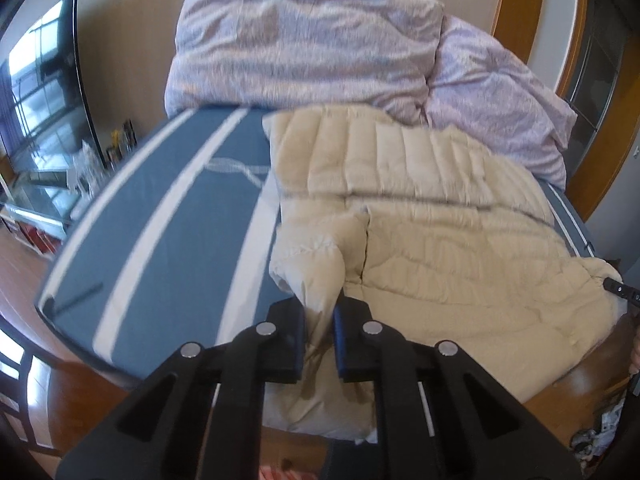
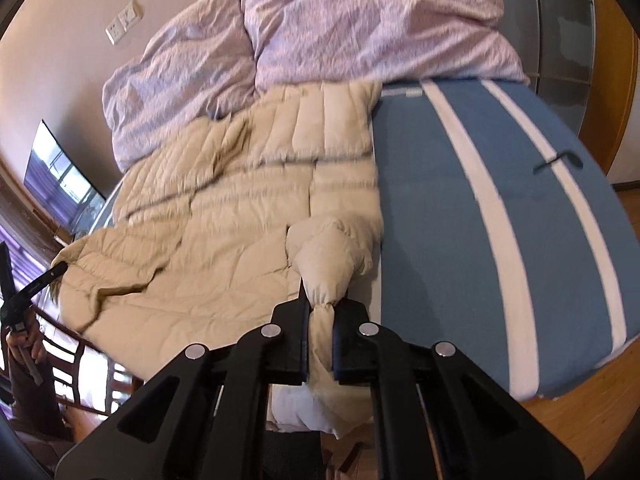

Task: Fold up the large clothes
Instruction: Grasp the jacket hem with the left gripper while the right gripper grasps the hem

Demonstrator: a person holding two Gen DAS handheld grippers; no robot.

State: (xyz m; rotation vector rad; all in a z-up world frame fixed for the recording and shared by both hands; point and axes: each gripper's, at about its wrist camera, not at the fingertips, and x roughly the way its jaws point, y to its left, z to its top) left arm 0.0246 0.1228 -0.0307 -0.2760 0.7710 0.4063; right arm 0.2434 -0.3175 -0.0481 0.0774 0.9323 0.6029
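Note:
A cream quilted puffer coat (image 1: 432,232) lies spread on a blue bed with white stripes (image 1: 168,216). My left gripper (image 1: 320,312) is shut on a bunched edge of the coat at the bed's near side. In the right wrist view the same coat (image 2: 208,208) lies to the left, and my right gripper (image 2: 320,312) is shut on another bunched part of its near edge. The tip of the right gripper shows at the far right of the left view (image 1: 620,290). The left gripper shows at the far left of the right view (image 2: 36,284).
A crumpled lilac duvet (image 1: 304,40) is piled at the head of the bed, also in the right view (image 2: 360,20). A TV (image 1: 44,92) stands on a low cabinet by the wall. Wooden floor (image 1: 24,280) surrounds the bed. The blue striped bed cover (image 2: 500,220) lies beside the coat.

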